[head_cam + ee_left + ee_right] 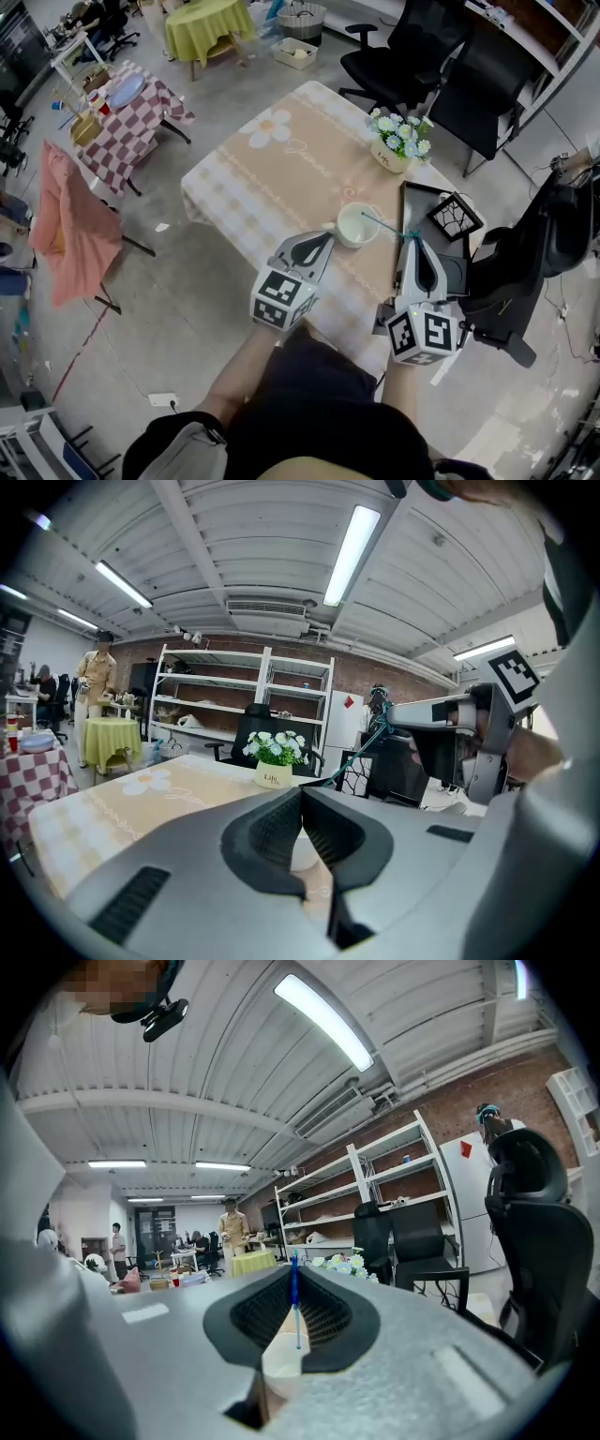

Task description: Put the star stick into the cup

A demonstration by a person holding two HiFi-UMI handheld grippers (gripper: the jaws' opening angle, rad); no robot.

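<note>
Right gripper (294,1281) is clamped on the star stick (295,1314). Left gripper (302,803) is closed and empty, just beside the cup (343,233). The stick's free end hangs over the cup mouth. Risks: the thin stick could pivot in the pads and miss the rim, or a nudge could tip the cup. Stick is slim, teal-blue and straight; I can't make out the star.

Tablecloth (309,169): beige, pale checked border, one white daisy print. Cup (356,226): white. Star stick (384,225): blue-green. Left gripper (325,240) and right gripper (411,240): grey bodies, black ribbed jaw pads, cubes with black-and-white square markers. Flowerpot (391,159): white, with white flowers and green leaves. Side-table cloth (131,127): dark red and white checks. Round-table cloth (208,23): yellow-green. Office chairs (412,47): black.
</note>
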